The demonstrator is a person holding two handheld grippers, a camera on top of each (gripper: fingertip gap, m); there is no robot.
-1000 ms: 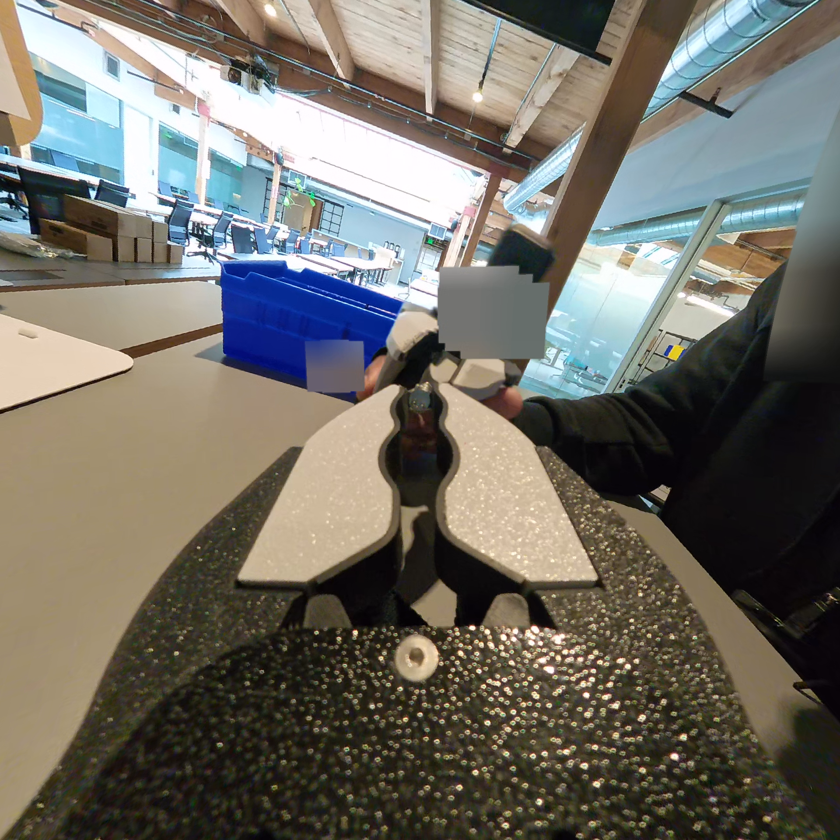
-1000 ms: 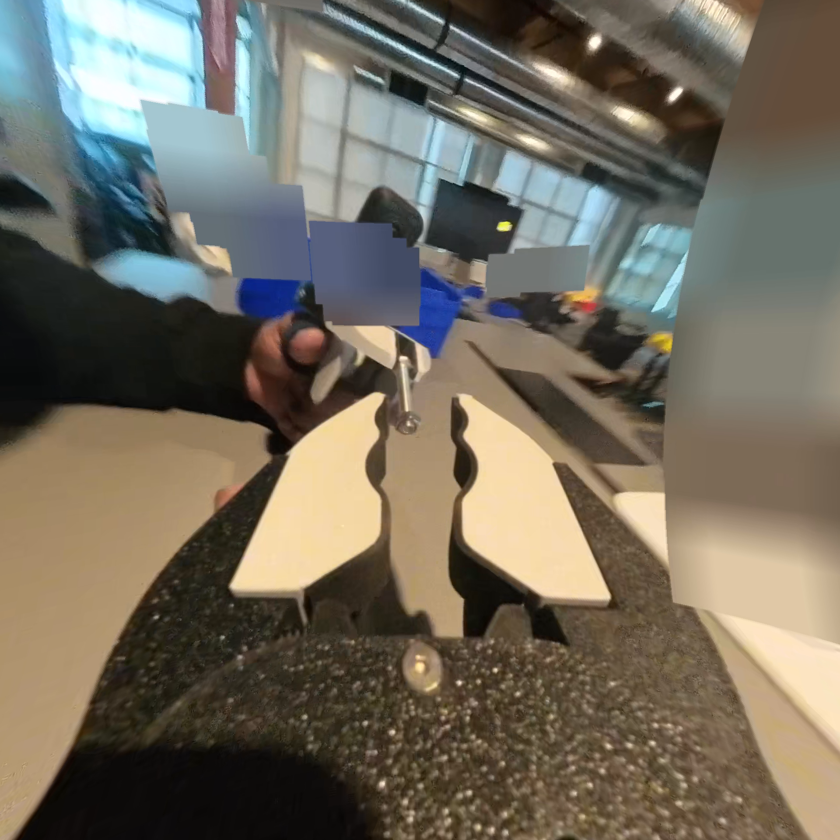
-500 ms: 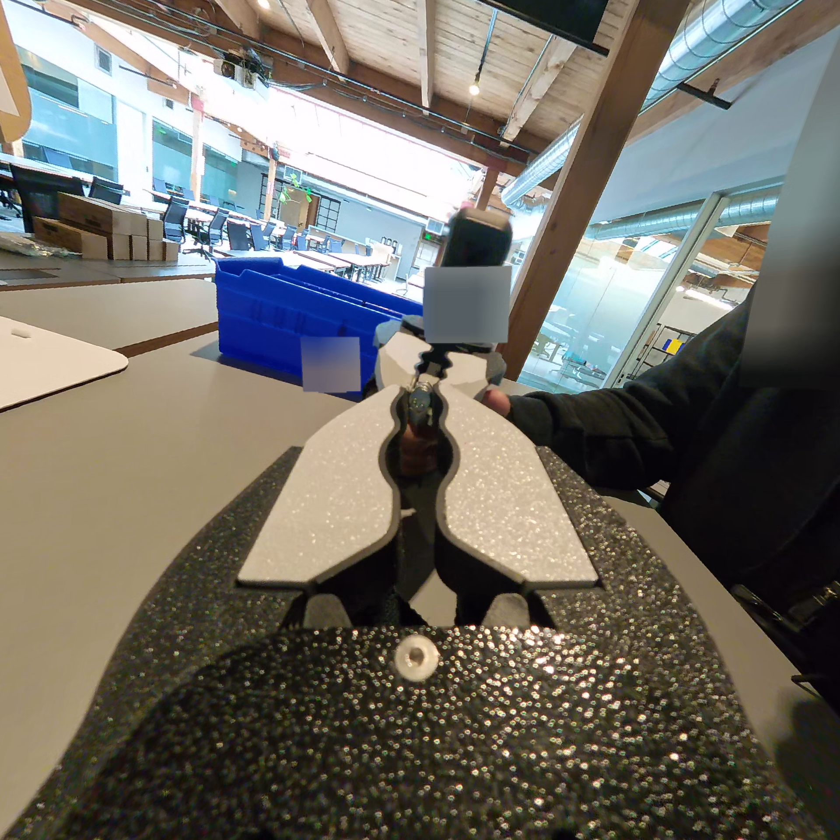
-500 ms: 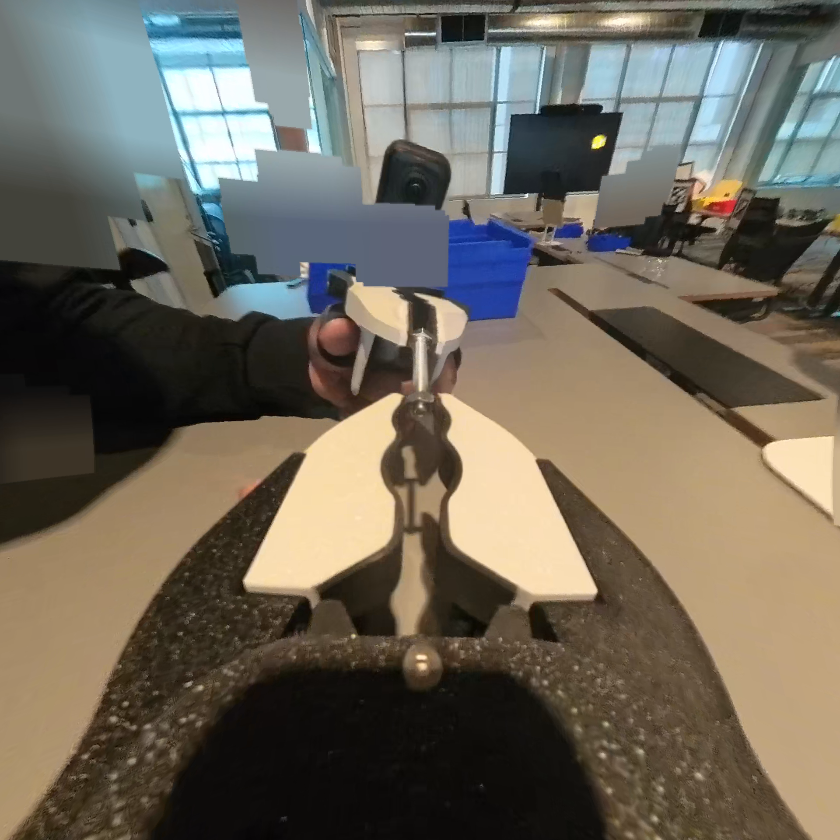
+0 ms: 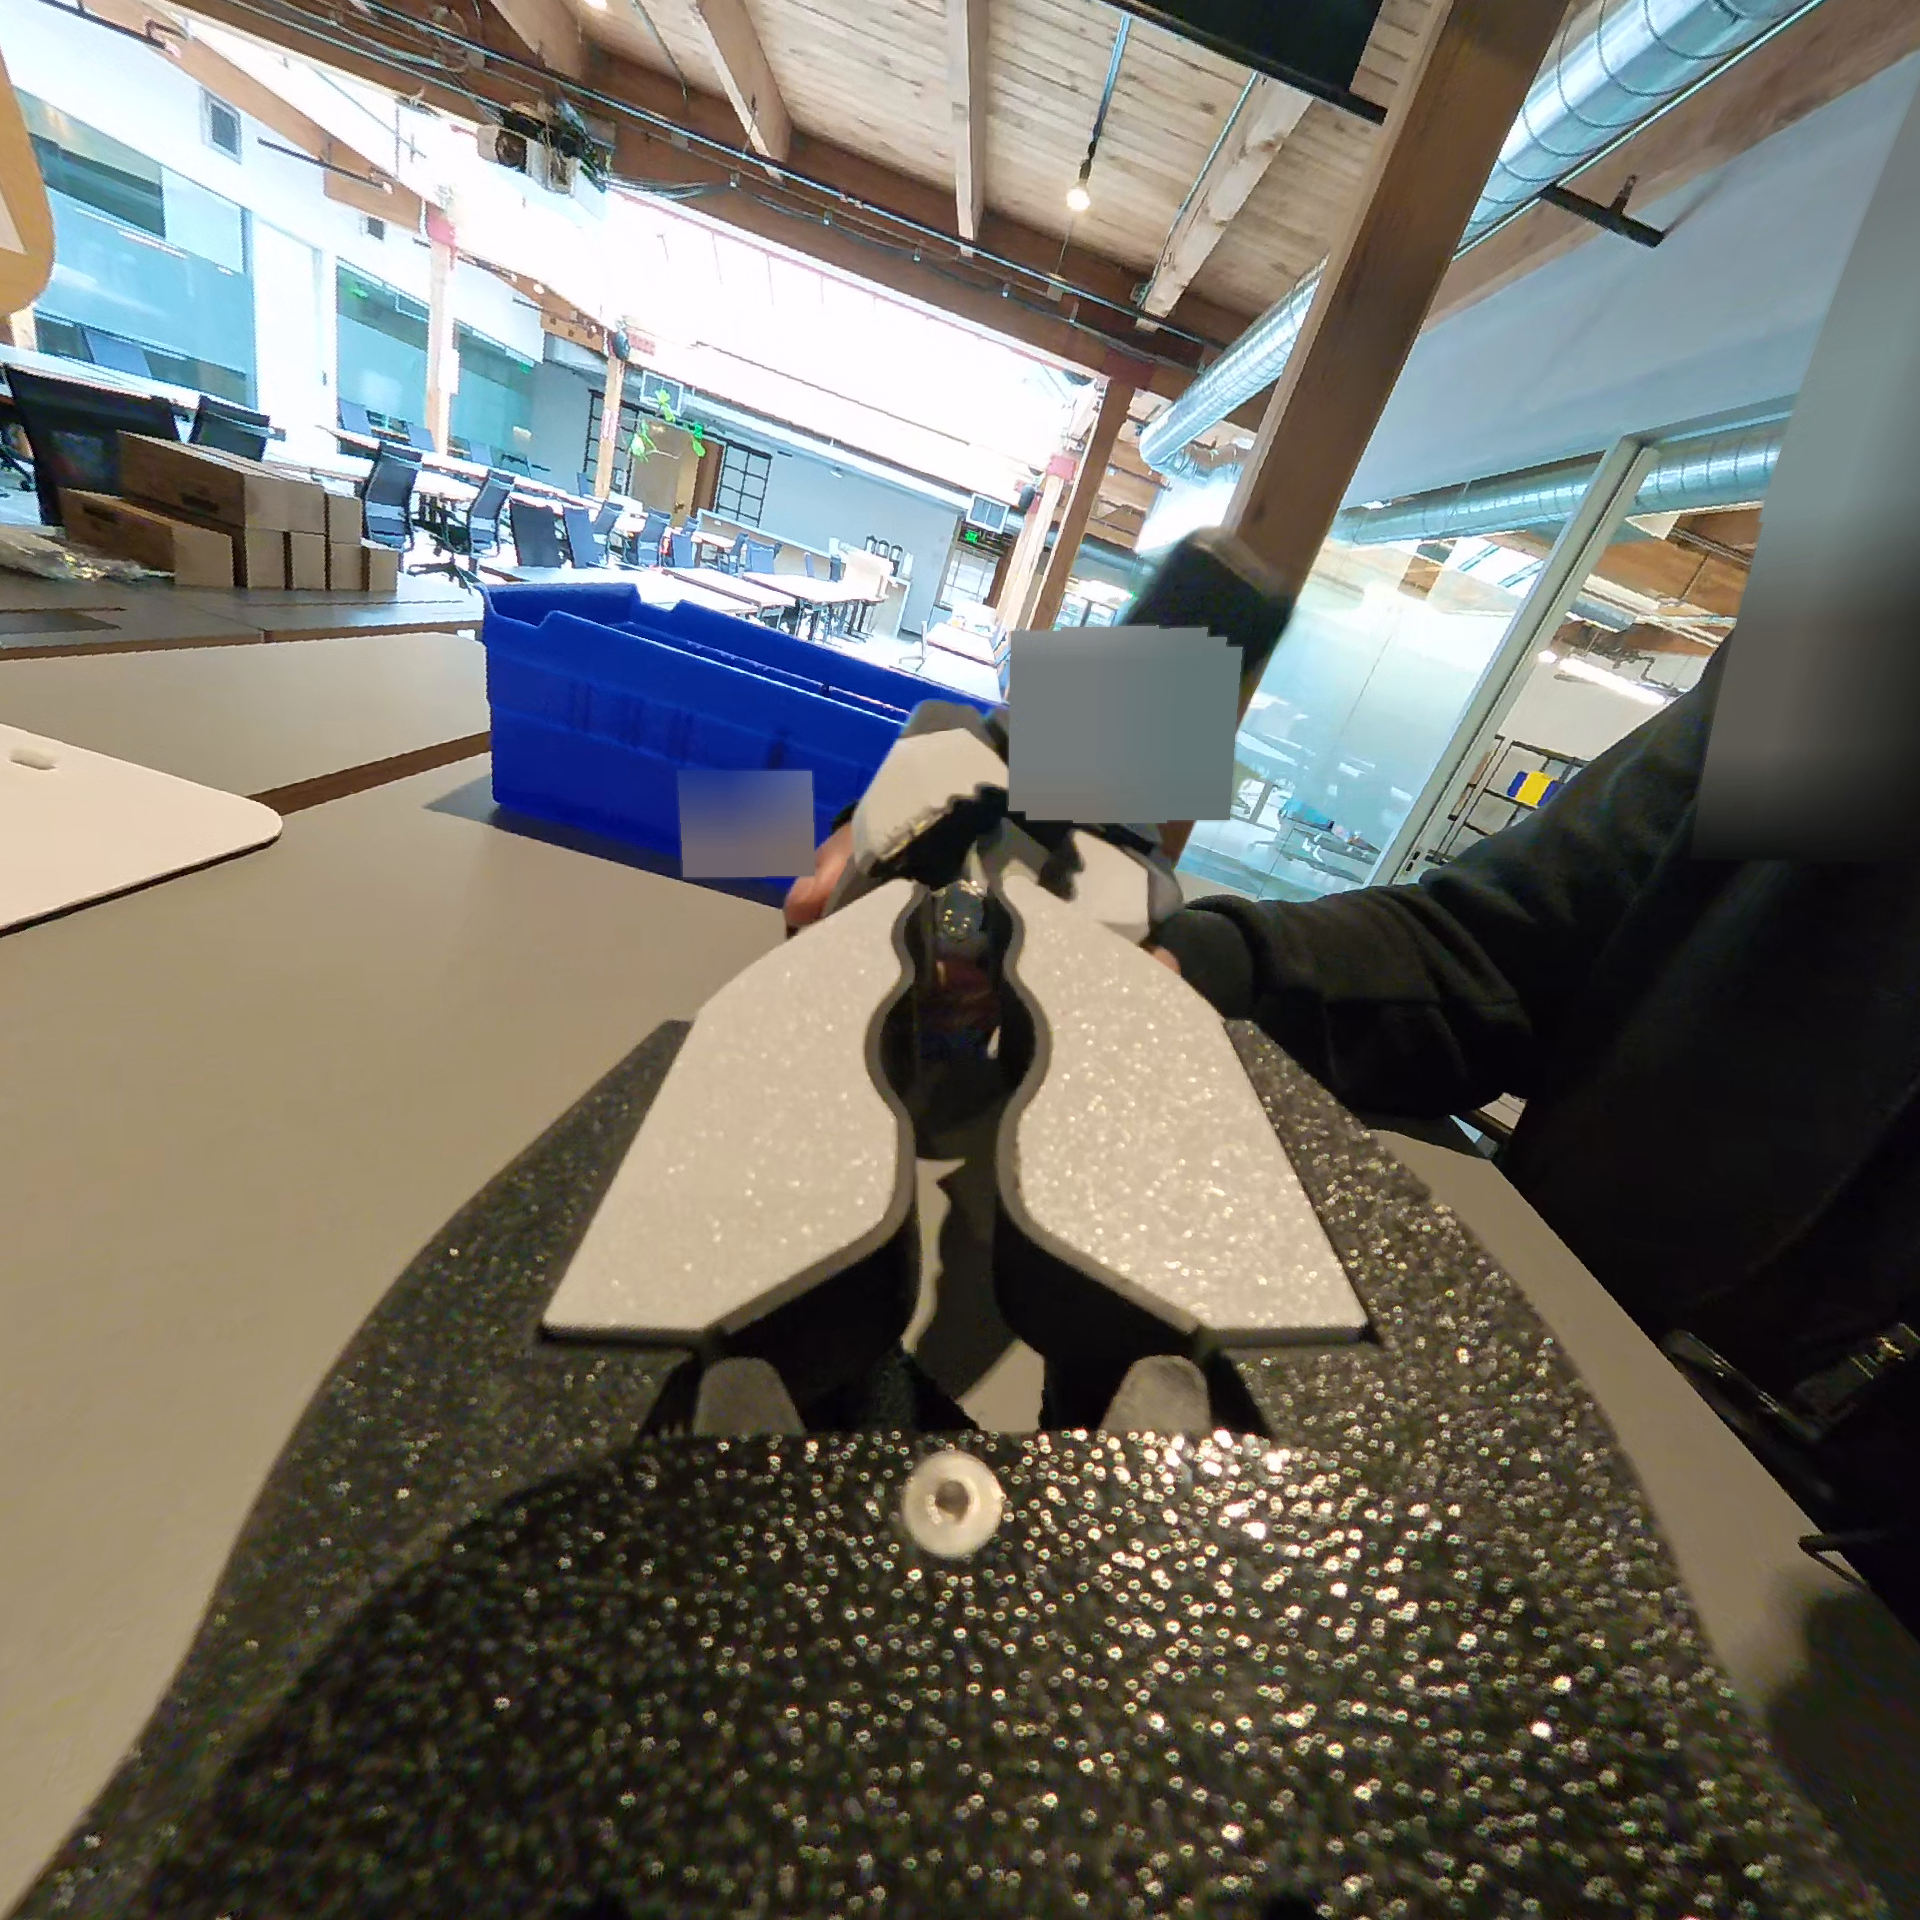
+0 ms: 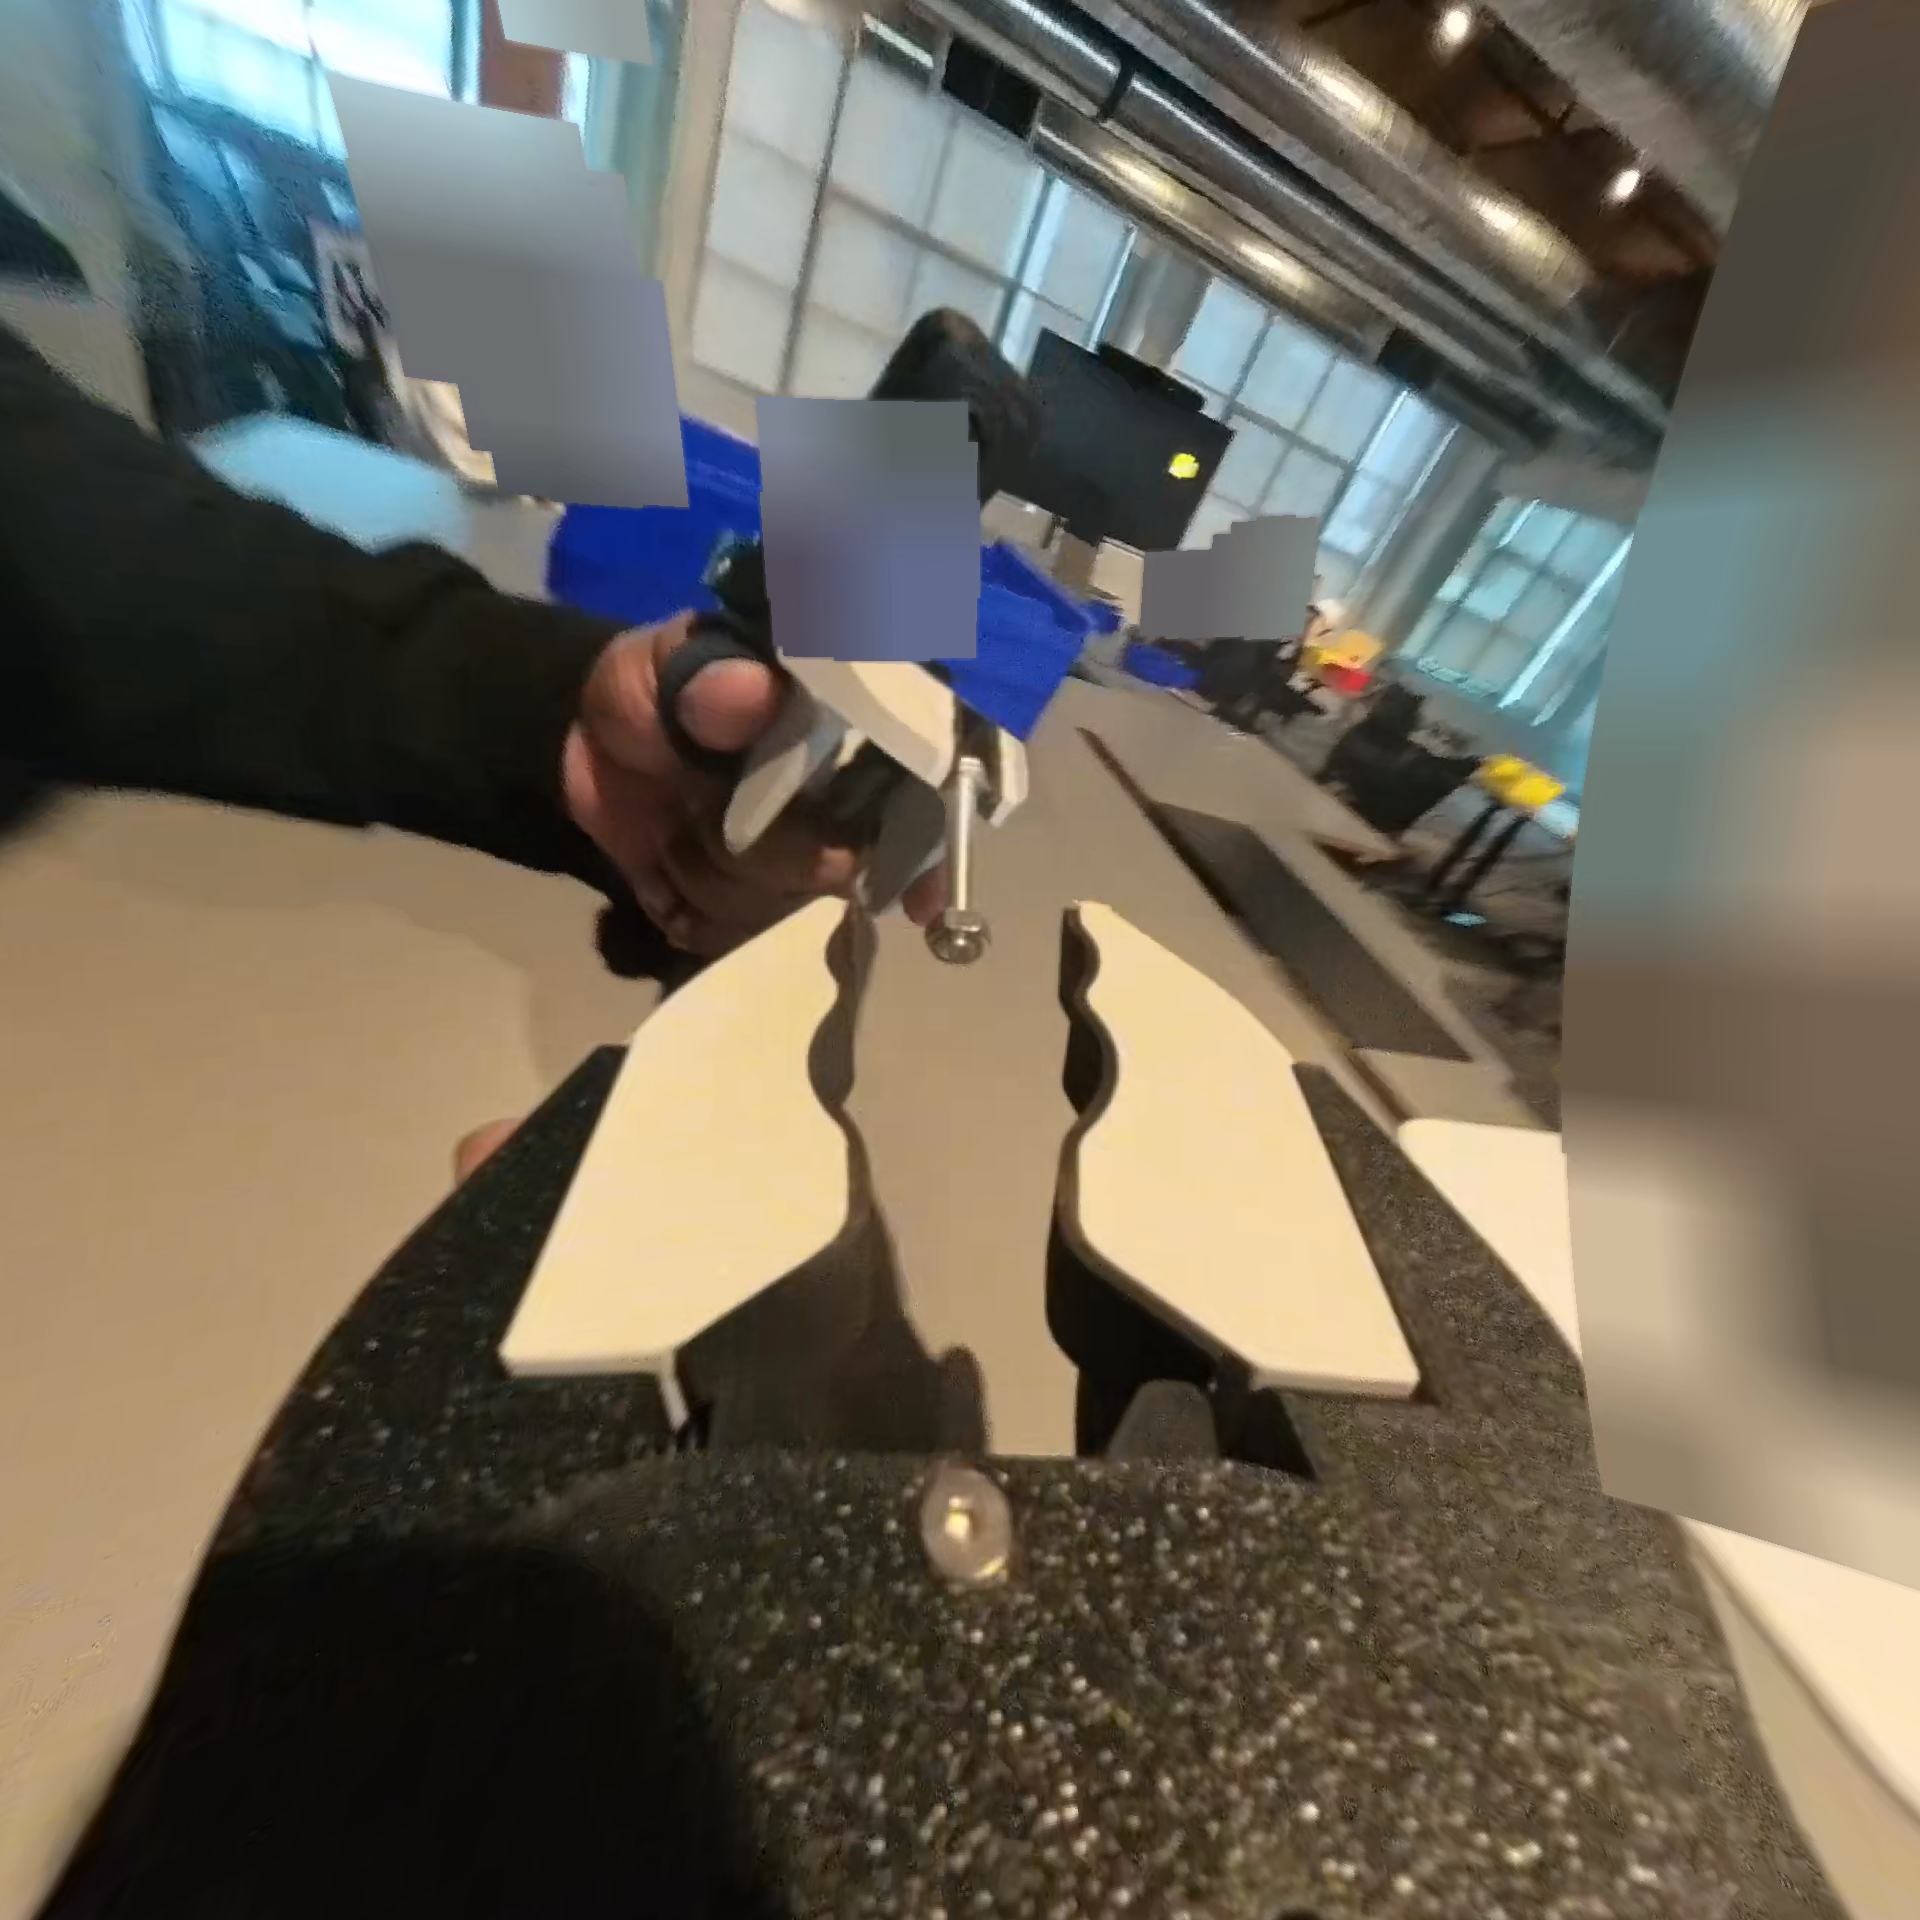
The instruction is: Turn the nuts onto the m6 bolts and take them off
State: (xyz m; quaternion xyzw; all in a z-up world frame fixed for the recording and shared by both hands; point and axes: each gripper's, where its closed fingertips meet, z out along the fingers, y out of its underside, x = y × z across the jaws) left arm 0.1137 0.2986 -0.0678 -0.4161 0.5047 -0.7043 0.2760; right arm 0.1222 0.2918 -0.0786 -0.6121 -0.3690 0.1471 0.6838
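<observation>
In the left wrist view, the left gripper (image 5: pixel 961 914) has its two pale fingers (image 5: pixel 790 1132) drawn together at the tips, pinching the head end of the bolt (image 5: pixel 958 920), which shows only as a small shiny piece in the notch between them. The shank is hidden here. Just beyond the tips the right gripper (image 5: pixel 997 842) faces back, blurred, with a black sleeve (image 5: pixel 1434 997) reaching in from the right. This view alone shows the blue bin (image 5: pixel 623 738) standing on the grey table (image 5: pixel 312 1039) well behind the grippers, a white board (image 5: pixel 94 821) at the left edge, and cardboard boxes (image 5: pixel 208 520) on a farther desk.

In the right wrist view, the right gripper (image 6: pixel 961 920) has its jaws released, with a clear gap between the white fingers (image 6: pixel 707 1164) and nothing in them. Only here does the bolt (image 6: pixel 964 831) show at full length: a silver shank slanting down out of the left gripper (image 6: pixel 971 753), which a bare hand (image 6: pixel 675 769) holds. At the shank's near end sits the nut (image 6: pixel 958 940), just ahead of the open fingertips and between them, not touching either. The picture is motion-blurred, so the threads cannot be made out. A dark monitor (image 6: pixel 1122 457) stands in the background.
</observation>
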